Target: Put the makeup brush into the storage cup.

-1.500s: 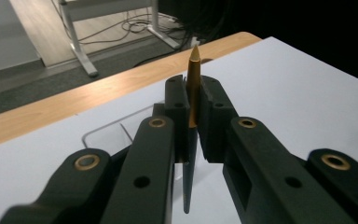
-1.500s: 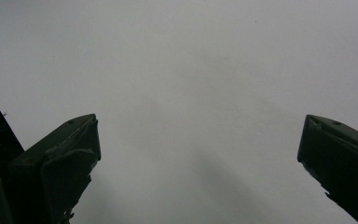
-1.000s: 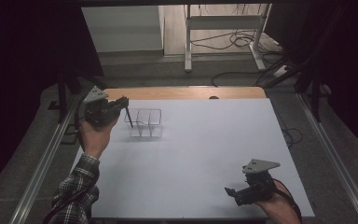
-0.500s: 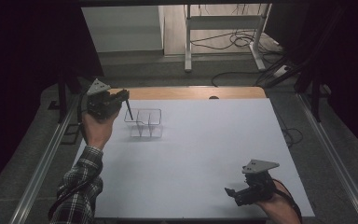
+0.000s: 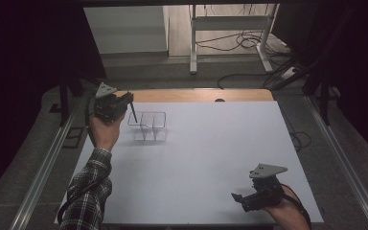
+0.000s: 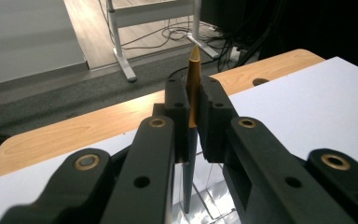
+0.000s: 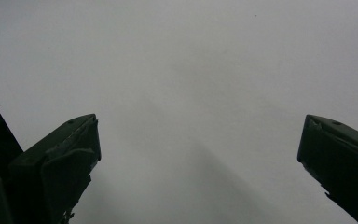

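Left gripper [image 5: 124,101] had its fingers clamped on the pen [image 6: 192,116], held nearly upright, lower end right over the clear organizer [image 5: 148,125], while the right gripper's [image 5: 242,199] fingers sat wide apart, far off on the desk [image 5: 211,153].

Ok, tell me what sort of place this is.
Probably a lab or recording workspace, not a home. A plain white table stands between metal rails, loose cables trail over the floor by a metal frame, and a person works with hand-held grippers, the left gripper gripping a pen.

Left tongs [image 5: 124,99] raised, jaws clamped, right tongs [image 5: 242,197] low, jaws spread wide
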{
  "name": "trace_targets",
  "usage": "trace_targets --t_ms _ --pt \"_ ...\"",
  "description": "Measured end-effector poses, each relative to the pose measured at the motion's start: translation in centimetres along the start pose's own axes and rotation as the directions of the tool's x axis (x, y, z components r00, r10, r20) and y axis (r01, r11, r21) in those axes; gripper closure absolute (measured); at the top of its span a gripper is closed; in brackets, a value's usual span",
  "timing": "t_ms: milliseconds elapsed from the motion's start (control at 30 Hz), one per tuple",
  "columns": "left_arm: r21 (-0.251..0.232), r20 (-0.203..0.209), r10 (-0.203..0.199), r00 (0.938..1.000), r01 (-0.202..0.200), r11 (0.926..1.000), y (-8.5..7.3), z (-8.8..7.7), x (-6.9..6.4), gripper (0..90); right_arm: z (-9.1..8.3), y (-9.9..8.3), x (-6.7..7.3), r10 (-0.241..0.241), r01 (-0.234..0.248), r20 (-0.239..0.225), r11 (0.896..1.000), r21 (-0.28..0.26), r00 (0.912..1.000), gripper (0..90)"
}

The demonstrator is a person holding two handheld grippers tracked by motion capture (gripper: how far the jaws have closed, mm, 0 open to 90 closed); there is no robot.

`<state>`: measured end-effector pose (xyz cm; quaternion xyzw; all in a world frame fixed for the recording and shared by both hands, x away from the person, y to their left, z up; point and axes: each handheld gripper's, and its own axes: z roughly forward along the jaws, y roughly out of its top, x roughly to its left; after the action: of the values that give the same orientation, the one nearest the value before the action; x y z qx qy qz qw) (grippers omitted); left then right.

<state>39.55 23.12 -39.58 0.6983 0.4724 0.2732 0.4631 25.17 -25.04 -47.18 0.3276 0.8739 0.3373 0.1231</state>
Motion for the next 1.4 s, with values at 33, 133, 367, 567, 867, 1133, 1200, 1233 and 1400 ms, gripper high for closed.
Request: trace_targets --t_ms 33,133,367,567,867,1133,1200,1233,1400 --pt "0.002 -0.001 -0.003 1.0000 0.003 1.0000 -0.1 0.1 0.0 84.1 0.0 0.0 0.0 -0.001 0.001 0.001 1.000 0.001 1.0000 0.0" --pt "0.008 -0.007 -0.006 1.0000 0.006 0.9999 -0.5 0.5 0.1 84.1 0.0 0.0 0.0 -0.004 0.004 0.002 1.000 0.001 1.0000 0.0" --pt "0.017 -0.012 -0.016 0.9998 0.016 0.9997 -1.5 1.3 0.2 84.1 0.0 -0.1 0.0 -0.004 0.004 0.004 1.000 -0.002 1.0000 0.0" --pt "0.023 -0.013 -0.031 0.9994 0.031 0.9992 -2.5 1.8 0.3 84.1 -0.1 -0.1 -0.1 -0.005 0.005 0.004 1.000 -0.008 1.0000 0.0" --pt "0.035 -0.020 -0.046 0.9987 0.047 0.9983 -4.0 2.6 0.2 84.1 -0.1 -0.1 -0.1 0.002 -0.002 0.004 1.000 -0.008 1.0000 0.0" --pt "0.053 -0.018 -0.054 0.9984 0.055 0.9970 -4.8 3.2 0.1 84.0 0.1 -0.1 0.0 -0.009 0.009 0.002 1.000 0.002 1.0000 0.0" --pt "0.055 -0.018 -0.056 0.9982 0.057 0.9968 -5.0 3.3 0.1 83.9 0.1 -0.2 0.0 -0.009 0.009 0.001 1.000 0.005 1.0000 0.0" --pt "0.055 -0.016 -0.059 0.9981 0.060 0.9967 -5.0 3.4 0.1 83.9 0.1 -0.2 0.0 -0.010 0.010 0.002 1.000 0.007 0.9999 0.0" --pt "0.065 -0.010 -0.058 0.9983 0.058 0.9962 -5.2 3.6 0.0 83.4 0.2 -0.2 0.1 -0.015 0.015 -0.001 1.000 0.017 0.9999 0.0"
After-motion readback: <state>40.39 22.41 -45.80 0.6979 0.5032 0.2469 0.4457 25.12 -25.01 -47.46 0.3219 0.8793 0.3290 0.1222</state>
